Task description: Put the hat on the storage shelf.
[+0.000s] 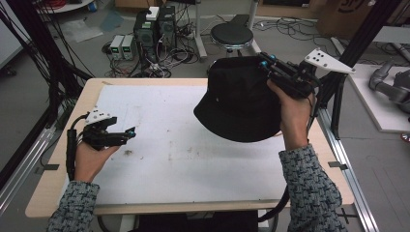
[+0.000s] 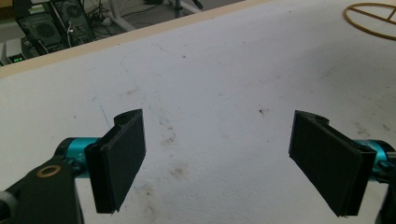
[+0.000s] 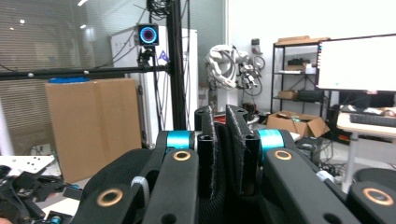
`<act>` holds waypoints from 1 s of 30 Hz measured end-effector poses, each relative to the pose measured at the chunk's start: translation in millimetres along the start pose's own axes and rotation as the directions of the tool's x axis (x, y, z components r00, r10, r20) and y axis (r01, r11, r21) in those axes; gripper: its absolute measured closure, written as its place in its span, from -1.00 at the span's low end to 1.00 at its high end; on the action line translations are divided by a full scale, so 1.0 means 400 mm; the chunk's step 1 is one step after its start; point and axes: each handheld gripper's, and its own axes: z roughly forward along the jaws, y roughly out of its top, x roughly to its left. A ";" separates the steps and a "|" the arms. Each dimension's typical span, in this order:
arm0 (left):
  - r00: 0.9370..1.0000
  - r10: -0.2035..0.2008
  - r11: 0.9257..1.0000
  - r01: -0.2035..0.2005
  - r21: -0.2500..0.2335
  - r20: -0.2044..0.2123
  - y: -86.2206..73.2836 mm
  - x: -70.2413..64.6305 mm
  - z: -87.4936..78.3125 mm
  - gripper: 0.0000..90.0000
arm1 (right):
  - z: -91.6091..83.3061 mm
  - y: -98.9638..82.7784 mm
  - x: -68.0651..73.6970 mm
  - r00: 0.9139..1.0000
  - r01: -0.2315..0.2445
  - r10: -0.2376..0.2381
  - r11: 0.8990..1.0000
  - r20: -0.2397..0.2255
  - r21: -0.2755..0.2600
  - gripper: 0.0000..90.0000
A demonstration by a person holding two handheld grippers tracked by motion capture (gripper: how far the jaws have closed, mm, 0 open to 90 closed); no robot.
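A black bucket hat (image 1: 239,99) hangs in the air above the right half of the table, crown tilted toward the back. My right gripper (image 1: 267,62) is shut on its rim at the top right; in the right gripper view the black fabric (image 3: 223,154) is pinched between the two jaws, and the gripper (image 3: 220,116) points up at the room. My left gripper (image 1: 129,131) rests low over the left of the white mat (image 1: 159,145), pointing right. In the left gripper view it (image 2: 219,158) stands open with nothing between its pads (image 2: 122,154).
The white mat is stained near its middle. A yellow ring shape (image 2: 373,21) lies at the mat's far right in the left gripper view. Behind the table are a black stool (image 1: 232,35), computer boxes (image 1: 154,26) and cables. A black frame post (image 1: 338,77) stands at the right edge.
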 end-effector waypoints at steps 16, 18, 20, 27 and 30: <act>1.000 -0.009 1.000 0.009 0.001 -0.011 -0.005 0.009 -0.002 -0.58 | -0.019 0.130 -0.087 0.999 -0.008 0.008 1.000 0.031 0.009 0.84; 1.000 -0.011 1.000 0.011 -0.003 -0.008 -0.003 0.008 -0.001 -0.58 | -0.017 0.133 -0.109 0.999 -0.022 0.022 1.000 0.043 0.006 0.84; 1.000 -0.009 1.000 0.009 -0.003 -0.005 -0.002 0.008 0.000 -0.58 | -0.014 0.135 -0.133 0.998 -0.030 0.030 1.000 0.056 -0.001 0.84; 1.000 -0.002 1.000 0.002 -0.003 0.003 0.002 0.001 0.005 -0.58 | -0.019 0.121 -0.206 0.991 -0.080 0.081 0.997 0.108 -0.011 0.83; 1.000 -0.003 1.000 0.003 -0.005 0.002 0.002 0.001 0.005 -0.58 | -0.023 0.115 -0.224 0.989 -0.078 0.078 0.997 0.129 -0.002 0.83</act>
